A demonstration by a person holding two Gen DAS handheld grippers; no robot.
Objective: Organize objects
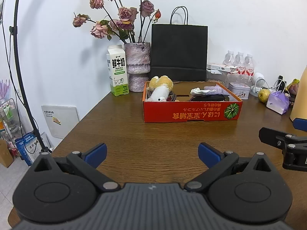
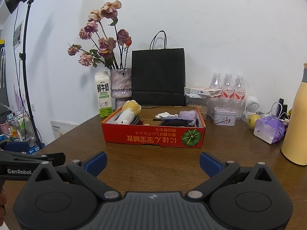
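Note:
A low red cardboard box [image 1: 191, 113] [image 2: 153, 137] sits on the brown wooden table, ahead of both grippers. In it lie a white and yellow plush toy [image 1: 160, 90] [image 2: 128, 113], a white cloth [image 1: 197, 91] [image 2: 165, 115], a purple folded item [image 1: 214, 88] [image 2: 187, 114] and a dark flat object [image 1: 209, 97] [image 2: 173, 123]. My left gripper [image 1: 152, 154] is open and empty above the table, short of the box. My right gripper [image 2: 153, 163] is open and empty too; part of it shows at the right of the left wrist view [image 1: 284, 141].
Behind the box stand a milk carton [image 1: 117, 71] [image 2: 103, 94], a vase of dried roses [image 1: 136, 65] [image 2: 120, 88] and a black paper bag [image 1: 179, 51] [image 2: 158, 76]. Right of the box are water bottles [image 2: 228, 88], a small tin [image 2: 223, 116], a pear [image 2: 253, 120], a purple packet [image 2: 268, 129] and a yellow flask [image 2: 296, 122].

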